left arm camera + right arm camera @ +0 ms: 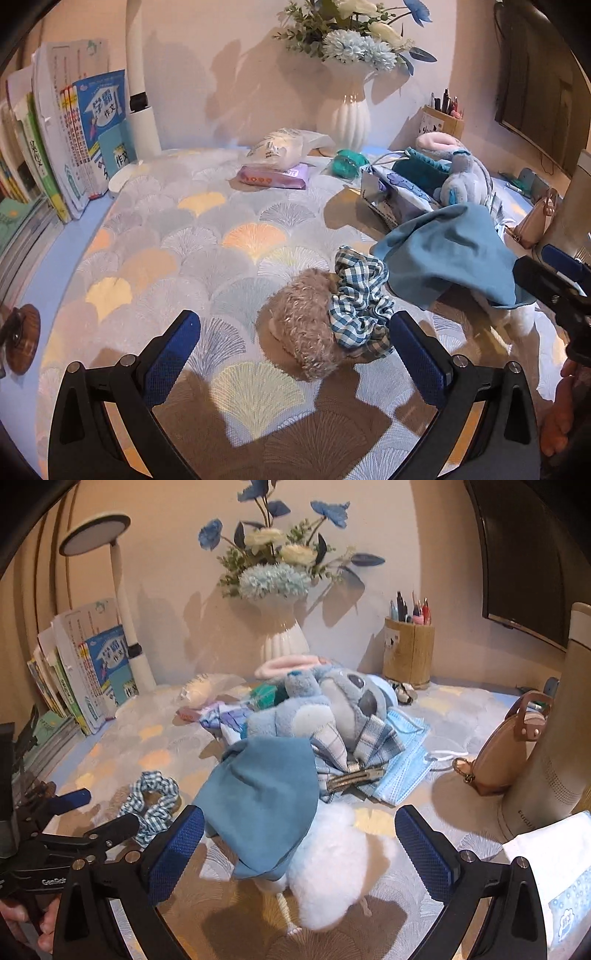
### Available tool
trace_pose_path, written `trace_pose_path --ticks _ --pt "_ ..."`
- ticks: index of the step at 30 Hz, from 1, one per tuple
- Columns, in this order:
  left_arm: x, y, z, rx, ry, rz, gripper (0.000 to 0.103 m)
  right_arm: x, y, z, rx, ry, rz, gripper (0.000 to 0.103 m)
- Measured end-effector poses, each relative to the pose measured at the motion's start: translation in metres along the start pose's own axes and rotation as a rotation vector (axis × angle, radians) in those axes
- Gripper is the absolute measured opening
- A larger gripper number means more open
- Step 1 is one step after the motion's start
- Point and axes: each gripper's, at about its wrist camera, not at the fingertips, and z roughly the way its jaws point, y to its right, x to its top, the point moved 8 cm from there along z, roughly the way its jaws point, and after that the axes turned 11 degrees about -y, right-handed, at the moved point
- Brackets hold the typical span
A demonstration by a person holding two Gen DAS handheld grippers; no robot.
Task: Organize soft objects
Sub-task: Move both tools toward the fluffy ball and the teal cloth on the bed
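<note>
Fan-patterned tablecloth [207,236] under both gaping, empty claws: left claw [295,343] around gingham scrunchie [358,295], right claw [299,838] around teal cloth [262,797].

Warm, dim indoor light; flowers [273,565] cast soft shadows on the wall [177,590]; fisheye bends and darkens edges.

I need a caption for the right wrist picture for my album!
Open right gripper reaching toward a blue cloth draped over a fluffy white toy, with a blue plush behind.
</note>
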Motion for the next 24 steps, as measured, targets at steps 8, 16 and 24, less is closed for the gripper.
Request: trace_pose_path --ticks 8,16,24 --pt "-0.002 0.000 0.000 -0.022 0.002 -0.006 0.102 0.000 -0.010 -0.006 -0.003 0.027 -0.049 0.103" --pt "-0.001 -0.005 0.004 -0.042 -0.015 -0.045 0.102 -0.001 -0.013 -0.001 -0.002 0.016 -0.066 0.103" --pt "-0.001 -0.005 0.003 -0.035 -0.014 -0.041 0.102 -0.004 -0.015 0.008 -0.041 -0.026 -0.079 0.103"
